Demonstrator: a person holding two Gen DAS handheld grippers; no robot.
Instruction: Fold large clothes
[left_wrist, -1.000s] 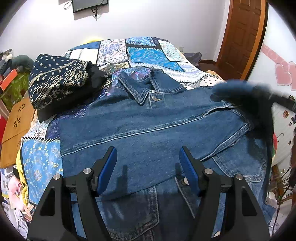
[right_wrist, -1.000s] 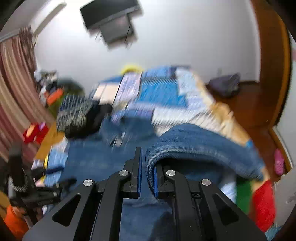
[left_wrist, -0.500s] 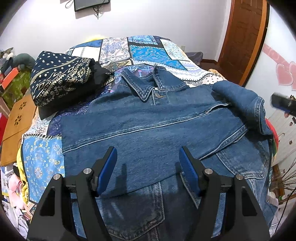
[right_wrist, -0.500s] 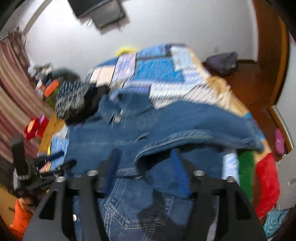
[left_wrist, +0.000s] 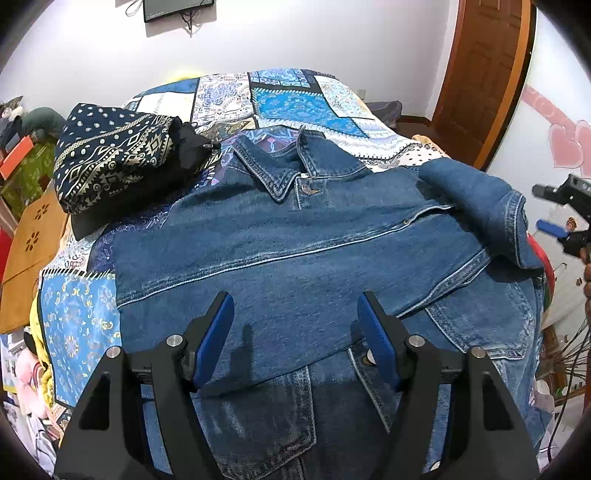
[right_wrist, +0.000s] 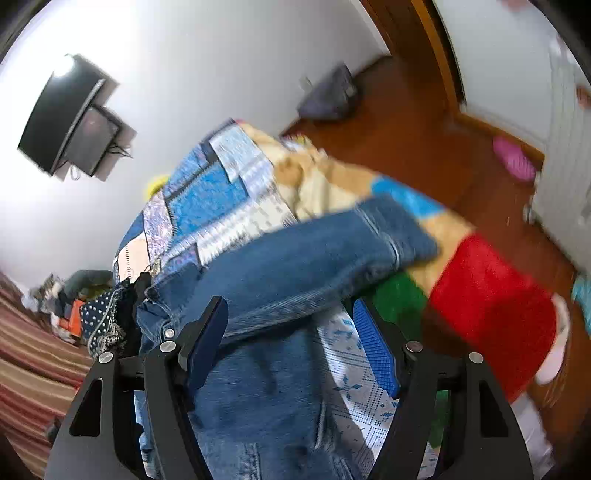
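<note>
Denim jacket (left_wrist: 295, 258) lies on the quilt (left_wrist: 74, 325), collar far, long axis near to far, a sleeve (left_wrist: 476, 195) folded over its right shoulder; hem cut off. Left gripper (left_wrist: 295, 339) and right gripper (right_wrist: 290, 343) gape, holding nothing; right view is blurred

Bed cover: a blue patchwork quilt (left_wrist: 295, 99) spreads over the bed in front of me.
Bundle: a navy patterned cloth bundle (left_wrist: 110, 158) lies on the quilt at my left, near the pillow end.
Wall: a dark screen (left_wrist: 177, 7) hangs on the white wall beyond the bed.
Door: a brown wooden door (left_wrist: 484, 74) stands at my right.
Floor: a pink slipper (right_wrist: 515, 162) lies on the wooden floor (right_wrist: 406, 140); a red cloth (right_wrist: 495, 314) hangs off the bed's side.
</note>
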